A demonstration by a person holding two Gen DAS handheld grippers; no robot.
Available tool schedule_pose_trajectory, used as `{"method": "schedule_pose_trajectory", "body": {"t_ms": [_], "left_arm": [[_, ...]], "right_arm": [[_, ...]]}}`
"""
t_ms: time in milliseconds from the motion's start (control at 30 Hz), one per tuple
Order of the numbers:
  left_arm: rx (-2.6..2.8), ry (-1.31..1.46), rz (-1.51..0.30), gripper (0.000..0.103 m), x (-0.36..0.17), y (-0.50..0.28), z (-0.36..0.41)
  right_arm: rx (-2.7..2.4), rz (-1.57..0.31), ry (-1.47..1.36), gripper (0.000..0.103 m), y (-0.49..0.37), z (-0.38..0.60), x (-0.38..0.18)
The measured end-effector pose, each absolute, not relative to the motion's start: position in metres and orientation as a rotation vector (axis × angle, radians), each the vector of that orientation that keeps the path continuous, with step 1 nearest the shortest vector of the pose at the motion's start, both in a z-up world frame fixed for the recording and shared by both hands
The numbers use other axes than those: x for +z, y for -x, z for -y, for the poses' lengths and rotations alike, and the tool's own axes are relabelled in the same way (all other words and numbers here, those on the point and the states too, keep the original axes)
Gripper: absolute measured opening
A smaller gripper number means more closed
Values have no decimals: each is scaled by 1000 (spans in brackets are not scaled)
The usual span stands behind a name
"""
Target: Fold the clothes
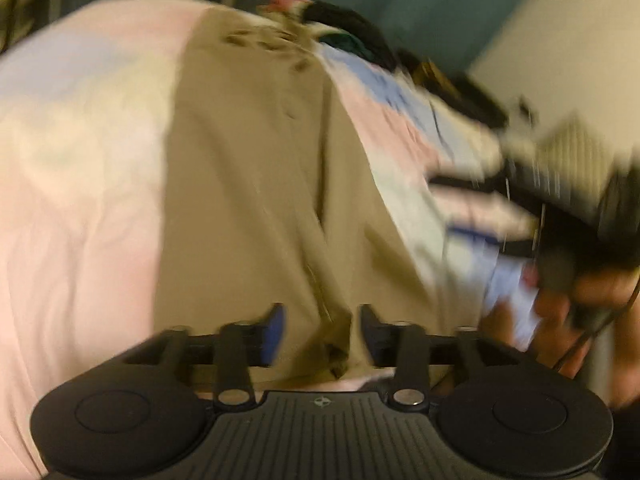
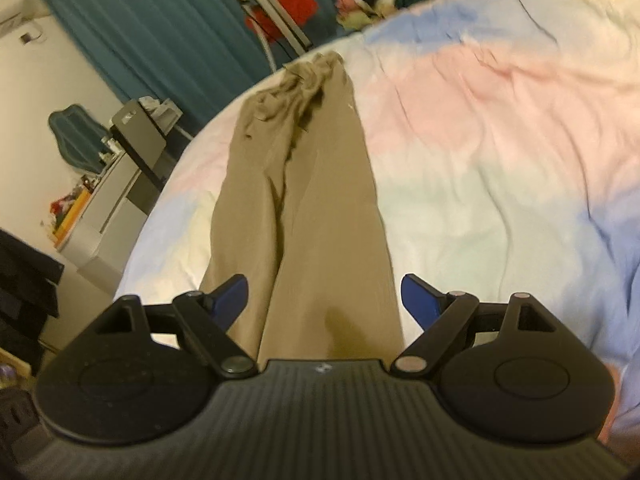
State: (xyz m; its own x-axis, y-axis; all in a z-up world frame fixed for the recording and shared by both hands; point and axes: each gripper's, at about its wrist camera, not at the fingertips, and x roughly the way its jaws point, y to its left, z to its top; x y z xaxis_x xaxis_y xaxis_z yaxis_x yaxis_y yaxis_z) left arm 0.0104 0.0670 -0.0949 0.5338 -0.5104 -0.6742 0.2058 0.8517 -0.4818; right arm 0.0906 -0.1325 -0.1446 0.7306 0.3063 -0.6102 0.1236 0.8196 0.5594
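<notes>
Khaki trousers lying lengthwise on the bed

Both spread: right hand-held gripper and left hand-held gripper are hovering over the cuffs at 6 o'clock, likely lining up a fold toward 12.

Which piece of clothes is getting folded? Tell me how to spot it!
Find the big bed with the pastel pink, blue and white cover. Lying stretched along it, right in front of both grippers, are the tan trousers. They are the only plain brown thing on the cover; the other clothes sit heaped at the far edge.
</notes>
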Motion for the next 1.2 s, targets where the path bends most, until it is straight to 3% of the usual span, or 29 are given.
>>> {"method": "schedule_pose_trajectory", "body": {"t_ms": [67,167,267,600,667,700,733,767,833,867,900,933,1200], "left_arm": [[-397,491,-894,66,-95,-16,-90],[-317,638,-882,73,-103,-27,-118],[-217,709,-904,74,-114,-38,-135],[-257,682,-1040,74,-139,-54,-123],[-279,653,-1066,62,-140,-53,-116],[-269,634,-1069,56,-139,-53,-114],[-261,624,-1074,44,-139,-53,-112],[-262,615,-1083,31,-140,-55,-111],[-252,593,-1093,15,-141,-54,-107],[-249,596,-1086,12,-138,-52,-107],[-254,617,-1067,9,-131,-48,-109],[-258,638,-1047,7,-123,-45,-111],[-292,802,-883,5,-60,-17,-130]], "right_arm": [[85,-778,-644,85,-91,135,-150],[48,-836,-692,85,-92,142,-163],[-1,-901,-735,75,-94,149,-179],[57,-1015,-778,72,-86,134,-194],[101,-1041,-766,67,-79,123,-194],[114,-1047,-763,58,-75,119,-192],[122,-1053,-766,52,-71,116,-191],[126,-1061,-775,37,-67,113,-191],[132,-1075,-793,30,-60,109,-190],[132,-1077,-789,29,-58,107,-188],[129,-1073,-769,13,-57,104,-184],[128,-1066,-759,8,-57,103,-179],[172,-907,-768,7,-46,128,-106]]}}
